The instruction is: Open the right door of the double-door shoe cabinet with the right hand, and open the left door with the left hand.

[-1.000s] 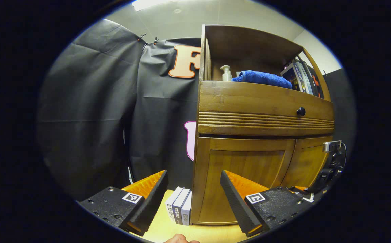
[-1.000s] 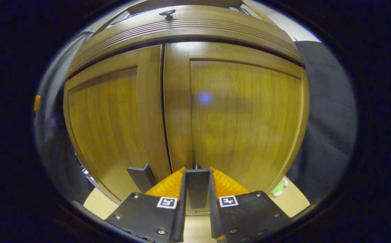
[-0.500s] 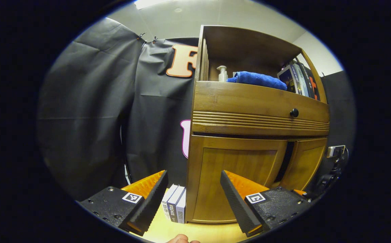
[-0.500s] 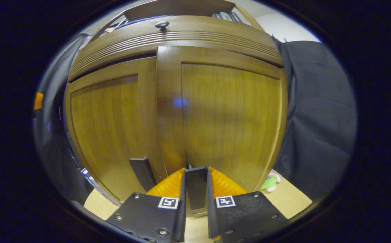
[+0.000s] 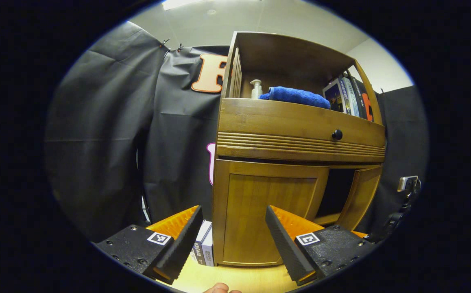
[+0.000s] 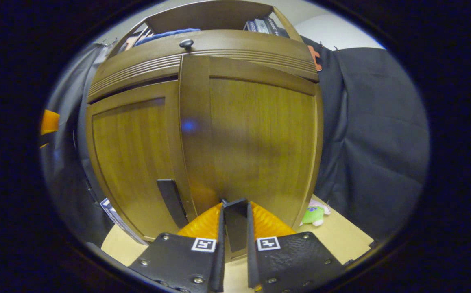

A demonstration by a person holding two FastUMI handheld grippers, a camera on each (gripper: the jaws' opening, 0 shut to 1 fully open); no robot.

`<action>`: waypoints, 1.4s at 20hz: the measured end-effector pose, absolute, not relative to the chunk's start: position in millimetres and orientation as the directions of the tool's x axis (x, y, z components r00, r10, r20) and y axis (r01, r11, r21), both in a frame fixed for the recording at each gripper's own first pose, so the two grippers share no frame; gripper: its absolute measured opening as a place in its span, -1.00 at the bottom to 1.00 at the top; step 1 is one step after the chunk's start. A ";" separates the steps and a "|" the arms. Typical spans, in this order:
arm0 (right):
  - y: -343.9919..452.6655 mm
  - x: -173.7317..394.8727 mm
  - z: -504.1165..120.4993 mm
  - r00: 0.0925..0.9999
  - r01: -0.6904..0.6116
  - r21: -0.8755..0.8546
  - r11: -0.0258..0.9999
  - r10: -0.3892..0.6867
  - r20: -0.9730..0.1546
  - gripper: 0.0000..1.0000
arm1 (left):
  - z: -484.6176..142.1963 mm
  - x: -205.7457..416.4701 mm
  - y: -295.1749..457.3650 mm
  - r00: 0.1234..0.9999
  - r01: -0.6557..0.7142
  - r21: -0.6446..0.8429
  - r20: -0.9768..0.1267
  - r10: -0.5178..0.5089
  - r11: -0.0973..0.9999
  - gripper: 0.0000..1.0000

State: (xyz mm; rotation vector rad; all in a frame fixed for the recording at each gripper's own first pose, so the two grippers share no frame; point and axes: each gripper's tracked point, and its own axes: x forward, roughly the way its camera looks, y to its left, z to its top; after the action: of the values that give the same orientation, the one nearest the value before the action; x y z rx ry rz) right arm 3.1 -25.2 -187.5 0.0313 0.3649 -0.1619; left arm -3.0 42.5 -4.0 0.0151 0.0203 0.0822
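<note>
- The right gripper [image 6: 235, 228] has both fingers pressed on the dark flat handle [image 6: 235, 221] of the brown wooden right door [image 6: 260, 142] of the wooden double-door shoe cabinet [image 5: 296, 130]. This door stands partly open, with a dark gap beside it.
- To do this step well, I think the pull should follow the arc of the hinge, so the handle does not slip out.
- The left gripper [image 5: 231, 240] hangs with jaws wide apart, in front of the closed brown wooden left door [image 5: 268, 215] but not touching it.
- The dark handle of the left door [image 6: 172, 199] sits at its inner edge, low down; the left gripper must go there next.
</note>
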 end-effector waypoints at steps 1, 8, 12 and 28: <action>-26.9 2.7 -189.5 0.920 0.163 0.003 0.987 -0.151 -0.362 -0.55 | -4.3 -3.6 39.9 0.997 -0.076 0.014 -0.021 0.076 0.997 0.84; -45.1 -26.1 -183.4 0.916 0.185 -0.011 0.983 -0.176 -0.360 -0.53 | -10.5 -6.9 16.5 0.999 -0.030 0.001 -0.034 0.030 1.000 0.84; -61.4 -45.7 -180.3 0.909 0.209 -0.015 0.978 -0.200 -0.365 -0.57 | -11.5 -5.5 1.7 0.999 -0.004 0.002 -0.036 0.004 1.000 0.84; -122.4 -98.6 -165.7 0.876 0.333 -0.006 0.943 -0.311 -0.368 -0.57 | -30.3 2.2 -54.1 0.990 0.117 -0.027 -0.078 -0.119 0.993 0.84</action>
State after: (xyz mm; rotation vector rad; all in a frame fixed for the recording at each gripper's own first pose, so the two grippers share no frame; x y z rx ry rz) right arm -98.6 -122.4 -165.7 0.0580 0.3741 -0.3361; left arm 2.2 -54.1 -30.3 -0.0227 0.0795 -0.1184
